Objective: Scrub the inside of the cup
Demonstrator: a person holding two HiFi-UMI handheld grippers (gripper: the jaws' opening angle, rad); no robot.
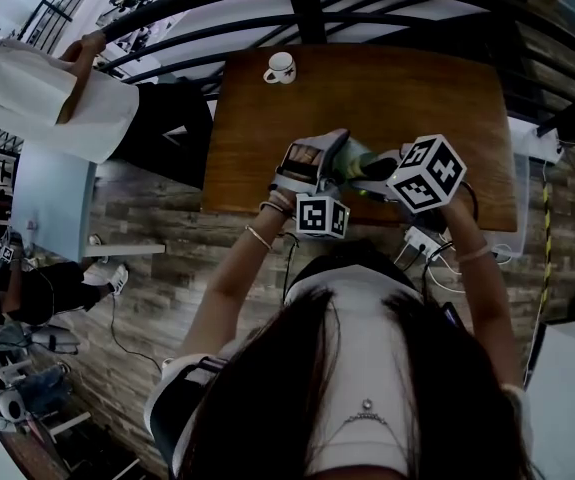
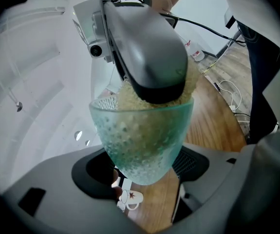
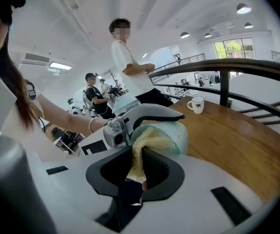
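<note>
Floor (image 1: 157,248): grey-brown planks, fills head view's L side & lower R.
Table (image 1: 367,108): brown wood, rect., glossy top.
Railing (image 1: 297,3): dark metal bars, curves past table's far side.
Wearer (image 1: 357,368): long dark hair, white top. Both forearms reach fwd to table's near edge.
Bystander (image 1: 27,93): white shirt, dark trousers, stands far L beside railing.
L gripper (image 2: 144,172): grey body. Jaws clamped on lower sides of the cup (image 2: 140,135), holding it in the air over table's near edge.
R gripper (image 3: 139,172): faces L gripper, close in. Jaws narrow, pinching the cloth (image 3: 144,145). One jaw sits at cup's mouth, on top of the cloth.
Cup: frosted pale-green glass w/ bumpy skin, tapering to a rounded base. Tipped over, mouth twd R gripper, base twd L gripper. Clear of the tabletop.
Cloth: yellow, coarse weave, bunched up. One end is between R jaws. The rest is stuffed into cup, filling its upper part & bulging over the rim.
Mug (image 1: 280,67): white w/ handle & small reddish motif on the side. Upright at table's far edge, well apart from both grippers.
Cables (image 2: 227,89): white & black, loose on floor beside table.
Bracelets (image 1: 267,223): thin, on wearer's L wrist.
</note>
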